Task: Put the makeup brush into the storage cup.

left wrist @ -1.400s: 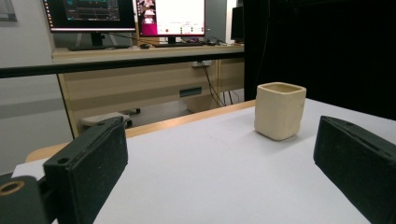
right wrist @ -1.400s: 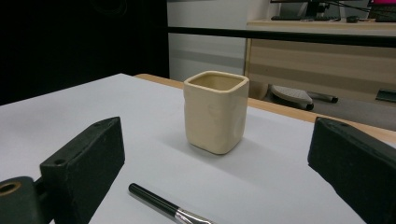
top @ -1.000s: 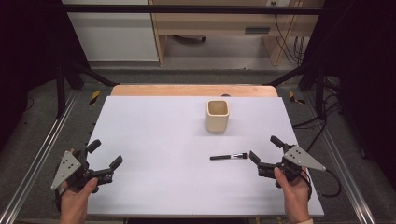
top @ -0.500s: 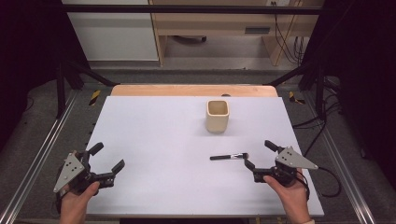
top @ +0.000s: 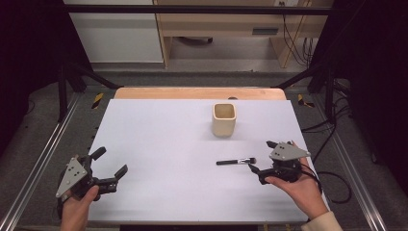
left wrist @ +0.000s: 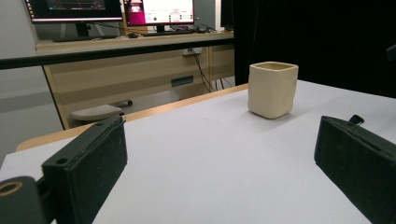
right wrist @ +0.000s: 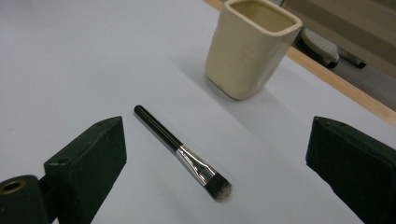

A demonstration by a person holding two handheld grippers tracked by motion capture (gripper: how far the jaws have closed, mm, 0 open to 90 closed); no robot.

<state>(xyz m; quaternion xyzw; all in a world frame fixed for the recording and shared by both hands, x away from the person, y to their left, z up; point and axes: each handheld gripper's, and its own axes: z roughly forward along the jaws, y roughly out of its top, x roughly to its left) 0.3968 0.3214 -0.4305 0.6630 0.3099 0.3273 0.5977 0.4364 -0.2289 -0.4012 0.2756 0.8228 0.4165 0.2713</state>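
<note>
A: What is being seen, left to right?
B: The left gripper (top: 107, 169) is being held wide over the white table (top: 159, 144); the makeup brush (top: 235, 161) is lying below the cream cup (top: 224, 119), just beside the wide-spread right gripper (top: 262, 156). Monitors (left wrist: 112, 9) are glowing behind.

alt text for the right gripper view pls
A black-handled makeup brush lies flat on a white table between the right gripper's two open black jaws, bristles nearest the camera. A cream square cup stands upright beyond it, apart from the brush.
</note>
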